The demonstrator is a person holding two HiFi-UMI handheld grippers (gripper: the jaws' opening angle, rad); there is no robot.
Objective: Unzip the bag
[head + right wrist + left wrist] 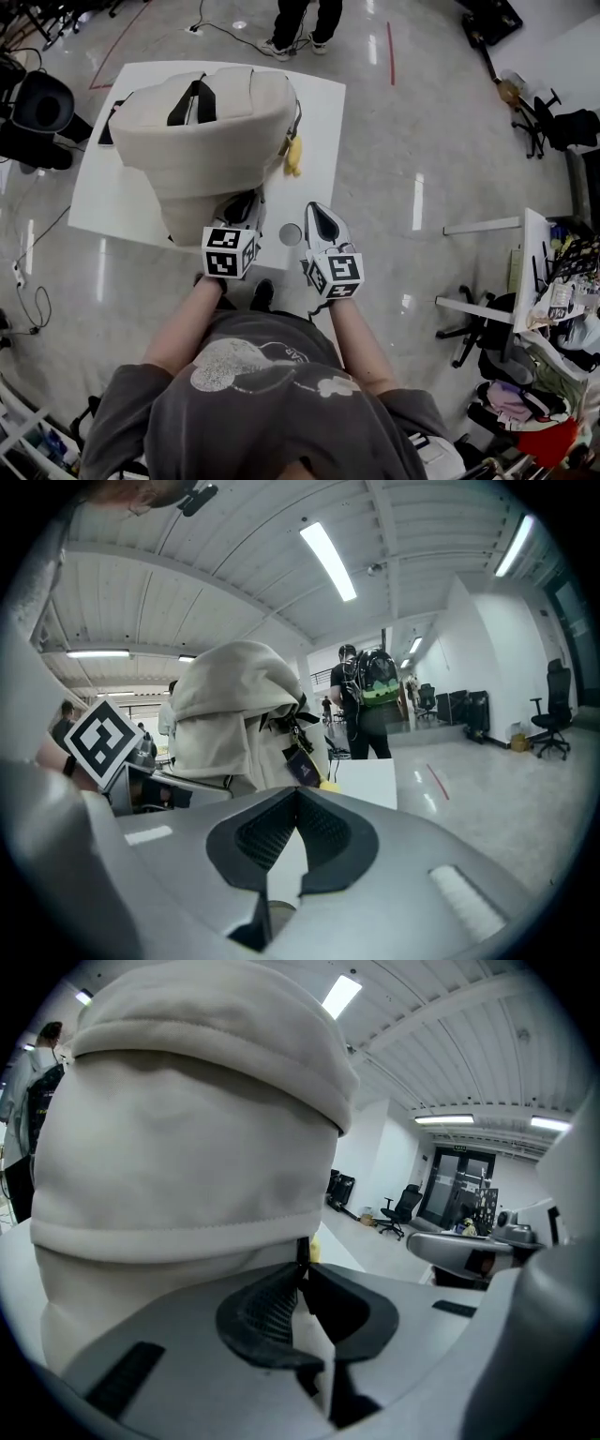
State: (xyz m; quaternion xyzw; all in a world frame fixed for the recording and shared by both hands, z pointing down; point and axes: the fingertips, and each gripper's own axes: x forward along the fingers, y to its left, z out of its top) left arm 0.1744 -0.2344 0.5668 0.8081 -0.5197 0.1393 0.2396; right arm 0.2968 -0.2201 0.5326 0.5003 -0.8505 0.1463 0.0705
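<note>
A big beige backpack (206, 131) stands on the white table (319, 112), black handle straps on top. My left gripper (246, 208) is pressed against the bag's lower front. In the left gripper view its tips (302, 1269) meet on a small dark tab, apparently the zipper pull (302, 1249), at the seam under the beige bag (187, 1147). My right gripper (317, 217) hovers over the table's near edge, right of the bag and apart from it. Its jaws (298, 794) are shut with nothing between them. The bag (234, 724) shows ahead and to the left, dark tags hanging on its side.
A yellow tag (293, 155) hangs at the bag's right side. A grey round spot (291, 234) lies on the table between the grippers. A person (300, 23) stands beyond the table. Office chairs (37, 108) sit left, a cluttered desk (534, 253) right.
</note>
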